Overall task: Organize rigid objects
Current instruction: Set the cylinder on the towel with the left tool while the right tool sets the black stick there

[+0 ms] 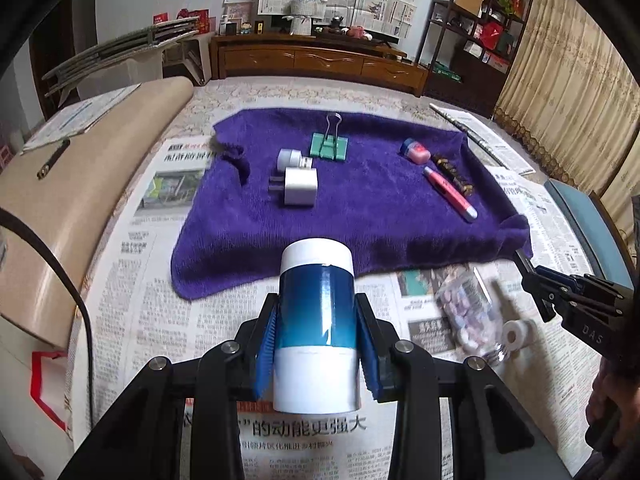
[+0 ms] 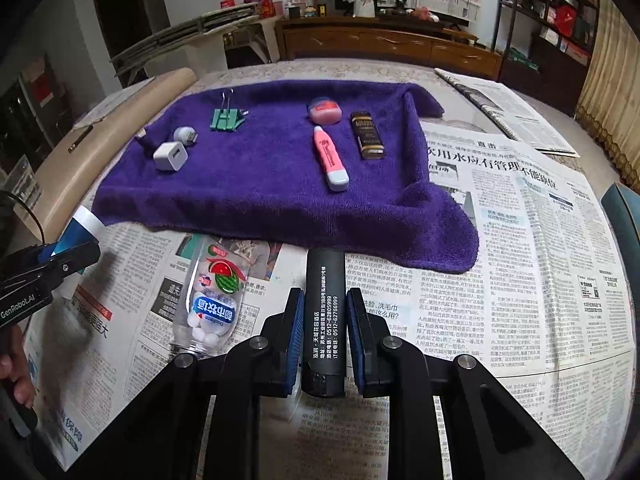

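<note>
My left gripper (image 1: 317,304) is shut on a blue-and-white cylindrical can (image 1: 316,264), held a little above the newspaper. My right gripper (image 2: 325,294) is shut on a black tube with white print (image 2: 324,328), its far end just short of the purple towel (image 2: 260,184). On the towel lie a white charger (image 2: 170,156), a small white adapter (image 2: 185,135), a green binder clip (image 2: 226,119), a pink jar (image 2: 325,111), a pink highlighter (image 2: 330,158) and a dark bar (image 2: 368,136). A clear mint bottle (image 2: 212,304) lies on the paper between the grippers.
Newspapers (image 2: 520,240) cover the table around the towel. A white tape roll (image 1: 516,334) sits beside the mint bottle. A beige padded edge (image 1: 80,184) borders the left side and a blue chair (image 1: 580,220) the right. A person's hand (image 2: 16,376) holds the left gripper.
</note>
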The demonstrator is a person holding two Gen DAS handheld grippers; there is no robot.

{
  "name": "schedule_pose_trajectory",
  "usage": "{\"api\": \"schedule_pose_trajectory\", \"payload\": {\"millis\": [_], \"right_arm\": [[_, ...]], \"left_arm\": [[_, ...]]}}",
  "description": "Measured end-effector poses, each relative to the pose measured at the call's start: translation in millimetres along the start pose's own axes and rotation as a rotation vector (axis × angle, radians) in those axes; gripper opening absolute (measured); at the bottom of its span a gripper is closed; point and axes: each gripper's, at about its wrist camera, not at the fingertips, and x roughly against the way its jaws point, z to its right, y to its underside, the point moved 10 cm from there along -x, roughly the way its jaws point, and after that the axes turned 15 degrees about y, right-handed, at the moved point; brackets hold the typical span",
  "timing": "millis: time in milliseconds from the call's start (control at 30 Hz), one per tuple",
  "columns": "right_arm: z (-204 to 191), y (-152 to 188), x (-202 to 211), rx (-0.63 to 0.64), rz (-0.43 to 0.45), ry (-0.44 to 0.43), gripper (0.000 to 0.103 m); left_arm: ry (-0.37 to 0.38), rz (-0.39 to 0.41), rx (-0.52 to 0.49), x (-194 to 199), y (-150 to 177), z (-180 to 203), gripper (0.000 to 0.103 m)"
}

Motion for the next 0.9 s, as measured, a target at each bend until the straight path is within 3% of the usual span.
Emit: {"api": "schedule_pose_trajectory", "payload": {"millis": [333,600,900], "right_arm": [[12.8,-48.2,20.3,-0.016,0.073,-0.005,0.021],[24.3,-80.6,-5.3,-0.03,0.053,-0.015,0.021],[-18.7,-112.8,-37.3,0.047,0.041,-0.095,0.021]], "left_arm": [[0.009,0.015,-0.012,-14.9,-42.9,2.4,0.034],[0.056,-0.008,-0.022,-49.3,-70.6,14.7,0.034],[0.077,-0.061,-0.049,-92.5,-80.6,23.8,0.034]]}}
